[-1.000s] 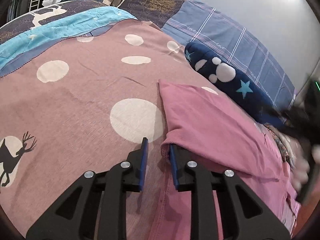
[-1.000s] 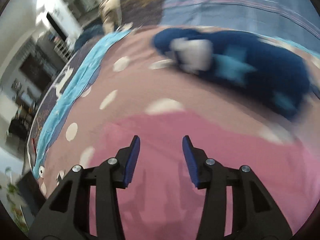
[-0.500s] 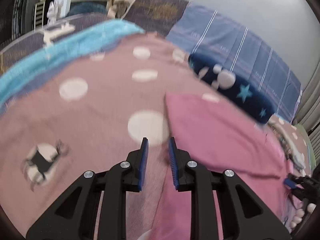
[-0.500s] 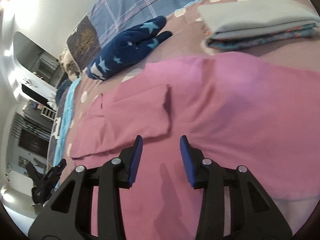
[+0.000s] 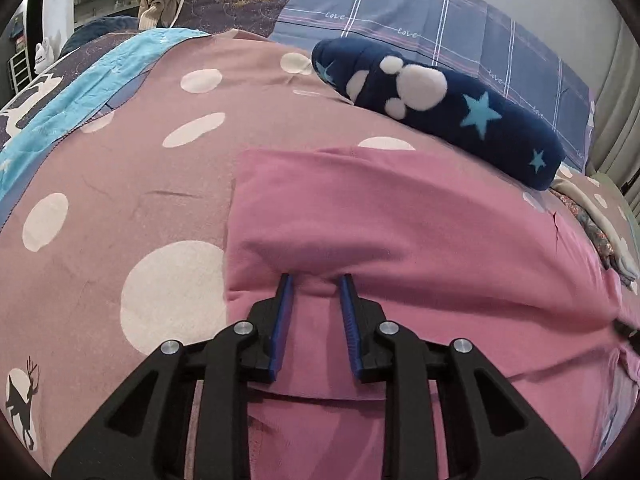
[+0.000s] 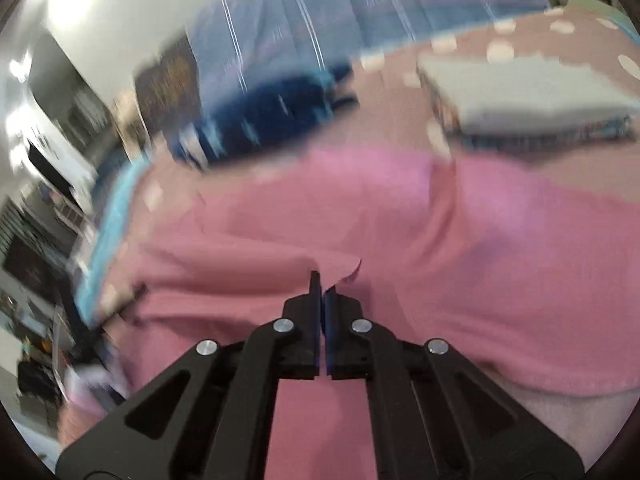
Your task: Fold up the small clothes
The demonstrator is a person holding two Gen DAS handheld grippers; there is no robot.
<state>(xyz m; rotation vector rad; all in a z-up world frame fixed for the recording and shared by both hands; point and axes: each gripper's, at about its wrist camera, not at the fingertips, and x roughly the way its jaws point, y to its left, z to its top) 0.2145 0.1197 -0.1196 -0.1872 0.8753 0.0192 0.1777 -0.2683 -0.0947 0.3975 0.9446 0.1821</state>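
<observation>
- Bed (image 5: 100, 208) is the work surface: dusty-pink cover with pale dots, checked blue pillow (image 5: 440, 12) along the wall at the head.
- Left gripper (image 5: 314, 286): fingers apart, tips pressed down into the pink garment (image 5: 400, 220) with a small ridge of cloth bunched between them. Not clamped yet. Looks like it is set to pinch that ridge, or to pin the cloth in place; can't say which.
- Right gripper (image 6: 322, 290): fingers together, clamped on a thin edge of the pink garment (image 6: 480, 240); a loose flap curls up just past the tips. View is motion-blurred, so how much cloth is caught is unclear.
- Garment lies spread across the middle of the bed, wider than both views. Top-left corner is squared off and already looks doubled over, with a lower layer showing near the left gripper's body. My read: mid-fold, one hand lifting an edge while the other anchors.
- Navy plush toy (image 5: 440, 108) with stars and a paw print sits just beyond the garment's far edge, against the pillow. Clear of the fold path unless the edge swings far.
- Folded stack (image 6: 532, 100), grey on top, patterned layer under it, sits on the bed near the garment's right side; likely the finished pile.
- Risk: thin pinch on the right could slip during the carry.
</observation>
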